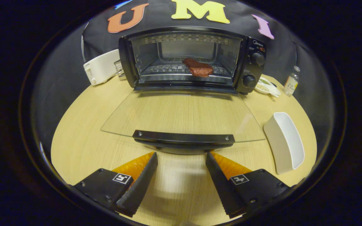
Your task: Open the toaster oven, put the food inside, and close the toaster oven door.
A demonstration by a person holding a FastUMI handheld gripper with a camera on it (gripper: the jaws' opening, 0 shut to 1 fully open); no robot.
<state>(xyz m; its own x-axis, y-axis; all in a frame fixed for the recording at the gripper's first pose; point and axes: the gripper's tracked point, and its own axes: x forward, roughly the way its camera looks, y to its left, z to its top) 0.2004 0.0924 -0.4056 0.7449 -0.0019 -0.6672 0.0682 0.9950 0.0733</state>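
Observation:
A black toaster oven stands at the back of the round wooden table. Its glass door lies folded down flat toward me, with the black door handle just ahead of my fingertips. A reddish-brown piece of food rests on the wire rack inside the oven, toward the right. My gripper is open, its two fingers spread wide just short of the handle and holding nothing.
A white dish sits empty to the right of the door. A white toaster stands left of the oven. Right of the oven lie a small plate and a small bottle.

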